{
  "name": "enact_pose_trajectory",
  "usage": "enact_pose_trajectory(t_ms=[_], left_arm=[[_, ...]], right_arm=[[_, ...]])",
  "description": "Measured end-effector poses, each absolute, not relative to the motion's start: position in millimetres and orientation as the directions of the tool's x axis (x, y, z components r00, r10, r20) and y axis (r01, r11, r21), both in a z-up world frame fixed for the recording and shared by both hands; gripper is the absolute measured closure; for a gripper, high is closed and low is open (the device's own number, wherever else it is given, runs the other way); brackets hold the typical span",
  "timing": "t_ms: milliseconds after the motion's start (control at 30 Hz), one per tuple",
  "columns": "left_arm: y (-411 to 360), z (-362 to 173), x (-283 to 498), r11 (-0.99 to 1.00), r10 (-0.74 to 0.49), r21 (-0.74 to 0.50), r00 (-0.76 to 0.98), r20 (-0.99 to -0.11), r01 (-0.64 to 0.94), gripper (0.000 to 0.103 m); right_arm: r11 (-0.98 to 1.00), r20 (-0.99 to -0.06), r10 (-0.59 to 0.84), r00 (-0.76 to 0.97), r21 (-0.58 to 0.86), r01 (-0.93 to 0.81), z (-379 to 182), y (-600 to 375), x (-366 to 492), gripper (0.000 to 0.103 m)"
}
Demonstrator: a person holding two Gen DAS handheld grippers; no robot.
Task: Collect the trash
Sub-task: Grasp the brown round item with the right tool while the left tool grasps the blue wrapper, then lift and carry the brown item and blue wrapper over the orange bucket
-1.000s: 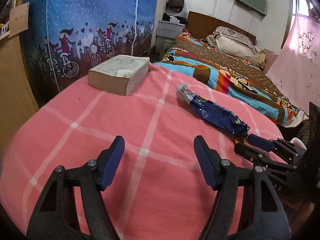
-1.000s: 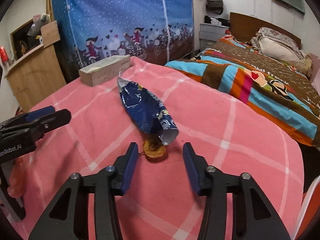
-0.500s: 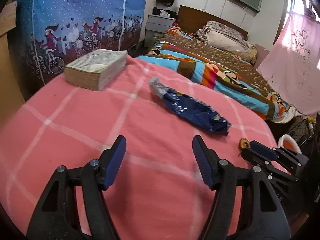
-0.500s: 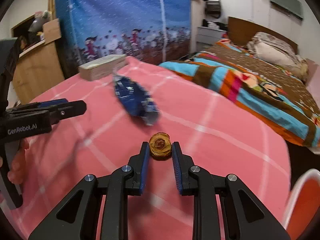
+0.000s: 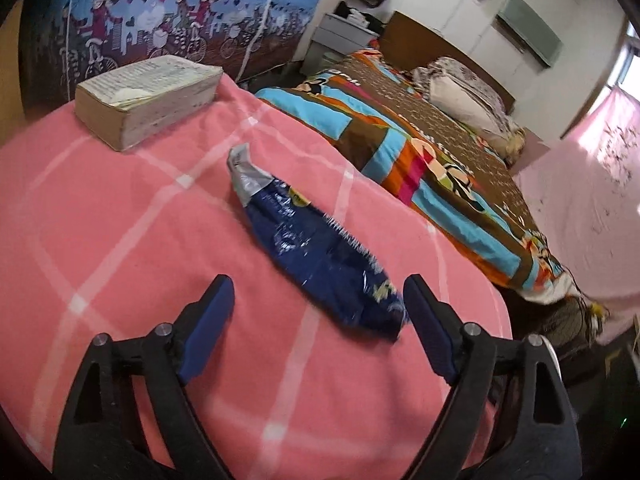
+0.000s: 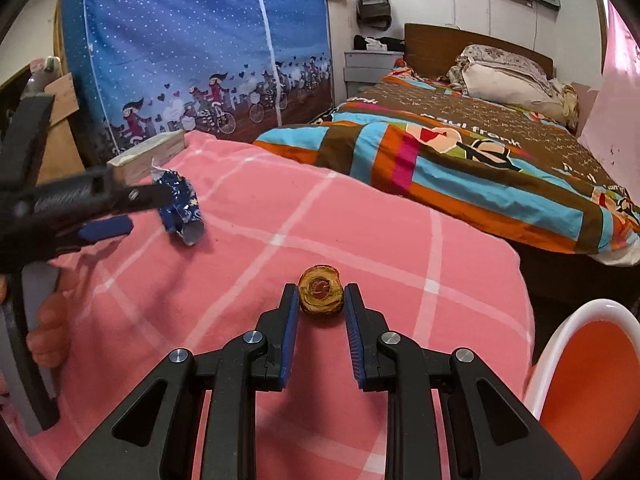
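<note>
The bed (image 6: 460,152) with its striped, many-coloured cover fills the right of the room, a pillow at its headboard. A blue printed curtain (image 6: 192,48) with cyclists hangs behind. In front lies the worktop (image 5: 120,240), draped in a pink cloth with white checks. At the lower right edge of the right wrist view curves the rim of an orange and white bin (image 6: 568,324).

A thick, worn book (image 5: 148,100) sits flat at the far left of the worktop. Near the middle lies a crumpled dark blue wrapper (image 5: 320,256), its silvery end pointing toward the book.

The left hand-held gripper (image 5: 316,336) has just been opening and now stands wide, 1 finger on each side of the wrapper's near end. In the left wrist view the pads are apart from the foil, so nothing is gripped.

The right hand-held gripper (image 6: 322,312) is clamped on a small round brown scrap (image 6: 321,295), both pads pressing its sides, close to the worktop's near right edge beside the bin.

A person's fingers (image 6: 48,320) show at the left, around the left tool's handle.
</note>
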State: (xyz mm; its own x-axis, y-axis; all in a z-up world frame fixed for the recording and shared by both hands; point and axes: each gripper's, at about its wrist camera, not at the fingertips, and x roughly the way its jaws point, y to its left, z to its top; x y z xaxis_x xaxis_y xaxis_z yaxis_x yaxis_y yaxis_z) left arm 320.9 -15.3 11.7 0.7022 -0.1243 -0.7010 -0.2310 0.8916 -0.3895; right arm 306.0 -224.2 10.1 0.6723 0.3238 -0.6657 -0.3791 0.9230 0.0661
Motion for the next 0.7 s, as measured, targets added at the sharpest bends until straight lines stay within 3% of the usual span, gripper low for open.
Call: enact_pose_trajectory(t_ms=[367, 633, 667, 700], left_arm=[[-44, 8, 340, 0.947, -0.009, -0.212, 0.642, -0.766, -0.24, 0.015], [-32, 7, 330, 0.941, -0.007, -0.226, 0.654, -0.756, -0.251, 0.049], [-29, 7, 327, 0.938, -0.008, -0.234, 0.657, -0.754, -0.257, 0.059], [-28, 7, 325, 0.935, -0.016, -0.246, 0.66, -0.751, -0.257, 0.061]], right_arm=[[0.918, -0.668, 0.34, 0.662, 0.082, -0.388, 7, -228, 305, 0.082], [0.921, -0.669, 0.333, 0.664, 0.077, -0.383, 6, -228, 304, 0.082], [0.921, -0.67, 0.33, 0.665, 0.074, -0.382, 5, -227, 303, 0.081], [0.921, -0.67, 0.328, 0.666, 0.072, -0.382, 5, -227, 303, 0.081]])
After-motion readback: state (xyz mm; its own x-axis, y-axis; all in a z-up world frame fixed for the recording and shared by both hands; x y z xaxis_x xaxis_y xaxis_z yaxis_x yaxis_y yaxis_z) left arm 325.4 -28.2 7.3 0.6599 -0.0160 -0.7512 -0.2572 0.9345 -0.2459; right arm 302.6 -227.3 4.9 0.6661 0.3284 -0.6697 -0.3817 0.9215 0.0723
